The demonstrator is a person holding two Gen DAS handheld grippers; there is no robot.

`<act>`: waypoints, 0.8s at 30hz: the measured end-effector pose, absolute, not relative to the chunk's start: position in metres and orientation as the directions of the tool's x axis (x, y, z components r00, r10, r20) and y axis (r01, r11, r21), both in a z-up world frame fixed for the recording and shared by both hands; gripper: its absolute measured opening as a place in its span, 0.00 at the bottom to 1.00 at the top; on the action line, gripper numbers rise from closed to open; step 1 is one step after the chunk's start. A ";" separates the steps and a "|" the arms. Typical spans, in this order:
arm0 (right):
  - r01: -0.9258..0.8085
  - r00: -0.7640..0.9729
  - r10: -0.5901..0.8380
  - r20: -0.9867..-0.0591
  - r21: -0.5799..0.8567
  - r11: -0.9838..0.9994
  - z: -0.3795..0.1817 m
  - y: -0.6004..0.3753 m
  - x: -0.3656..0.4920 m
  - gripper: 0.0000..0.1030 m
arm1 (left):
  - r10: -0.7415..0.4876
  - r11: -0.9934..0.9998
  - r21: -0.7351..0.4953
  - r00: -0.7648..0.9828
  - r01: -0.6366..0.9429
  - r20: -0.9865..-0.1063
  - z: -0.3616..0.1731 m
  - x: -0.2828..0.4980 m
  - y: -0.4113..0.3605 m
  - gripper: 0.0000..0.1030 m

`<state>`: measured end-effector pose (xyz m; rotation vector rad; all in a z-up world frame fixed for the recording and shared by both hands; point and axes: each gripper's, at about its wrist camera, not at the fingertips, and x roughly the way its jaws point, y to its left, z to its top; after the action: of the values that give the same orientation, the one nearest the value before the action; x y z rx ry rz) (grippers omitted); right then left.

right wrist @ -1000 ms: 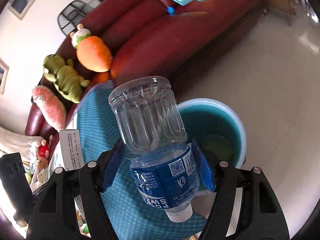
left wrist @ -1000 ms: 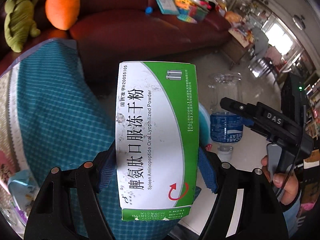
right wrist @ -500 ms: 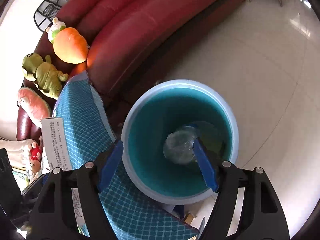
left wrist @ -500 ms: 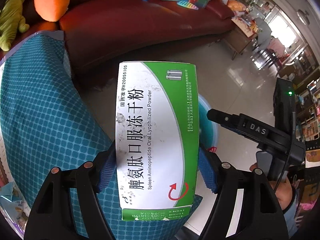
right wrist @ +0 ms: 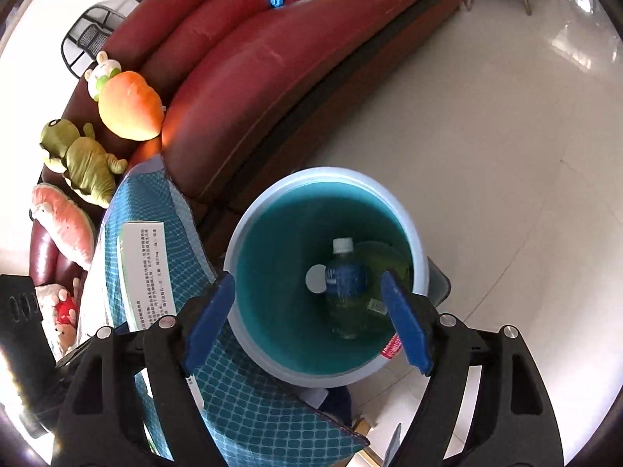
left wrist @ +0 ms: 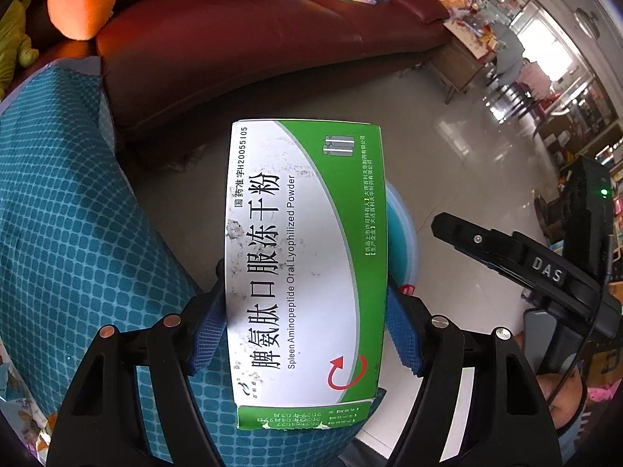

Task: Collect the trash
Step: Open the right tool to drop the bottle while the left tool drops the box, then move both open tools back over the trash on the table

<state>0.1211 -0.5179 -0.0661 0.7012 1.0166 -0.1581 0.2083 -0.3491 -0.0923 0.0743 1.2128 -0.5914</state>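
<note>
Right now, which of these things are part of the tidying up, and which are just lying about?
Part of the job:
- medicine box, clamped in the left fingers
- plastic bottle, lying in the bin
- teal bin, under the open right fingers

Just lying about:
- carrot plush
- green plush
- red sofa
- checked blue cloth

Clear plastic bottle with blue label (right wrist: 346,292): dropped from the right gripper (right wrist: 307,319), now lying inside the teal plastic bin (right wrist: 249,229).
Right gripper jaws: just been opening, nothing between them.
</note>
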 end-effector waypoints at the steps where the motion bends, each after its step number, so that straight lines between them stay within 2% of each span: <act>1: 0.436 0.537 0.189 -0.822 0.463 0.772 -0.065 -0.519 0.120 0.72 | -0.388 0.847 -0.254 0.217 0.467 -0.896 -0.094 0.209 -0.352 0.71; 7: 0.457 0.543 0.157 -0.825 0.447 0.769 -0.060 -0.524 0.109 0.72 | -0.397 0.834 -0.259 0.203 0.488 -0.895 -0.097 0.213 -0.380 0.72; 13: 0.479 0.539 0.129 -0.832 0.429 0.766 -0.056 -0.528 0.100 0.73 | -0.389 0.833 -0.254 0.195 0.491 -0.900 -0.107 0.216 -0.400 0.80; 16: 0.483 0.534 0.127 -0.836 0.425 0.766 -0.056 -0.528 0.100 0.73 | -0.383 0.841 -0.253 0.196 0.479 -0.903 -0.110 0.217 -0.395 0.83; 24: 0.480 0.529 0.123 -0.839 0.416 0.773 -0.050 -0.522 0.101 0.73 | -0.392 0.849 -0.262 0.215 0.459 -0.894 -0.105 0.211 -0.364 0.84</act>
<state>0.1008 -0.5217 -0.0504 0.6805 1.0087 -0.2335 0.2112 -0.3644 -0.1047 0.0640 1.2187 -0.5908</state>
